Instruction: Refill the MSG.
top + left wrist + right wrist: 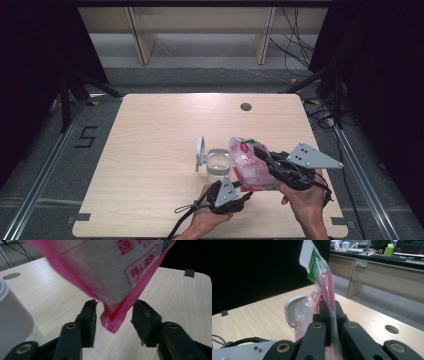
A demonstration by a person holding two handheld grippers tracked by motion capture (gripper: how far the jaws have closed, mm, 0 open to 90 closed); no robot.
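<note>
Left gripper (243,199) is sitting low in the frame's bottom centre, held by the person's left hand (207,220). Its jaws are standing partly apart, with the bottom corner of the pink pouch (252,165) hanging between them; in the left gripper view that corner (112,322) is dangling in the gap with air on both sides, neither pad pressing on it.

Right gripper (263,156) is coming in from the lower right, in the right hand (305,200). Its jaws are clamped tight on the pouch's edge; in the right gripper view the film (329,302) is running up pinched between the two black jaws.

The pouch is hanging lifted off the table (150,150), right of centre. It is a crinkly plastic bag, clear and whitish with pink borders and red printed characters, and a green patch near its top.

Just left of the pouch a white round container (217,162) is standing with its hinged lid (200,152) flipped up; it is close beside the left gripper, showing as a white blur at the left edge of the left gripper view (12,325). A dark round hole (245,106) is sitting near the table's far edge.
</note>
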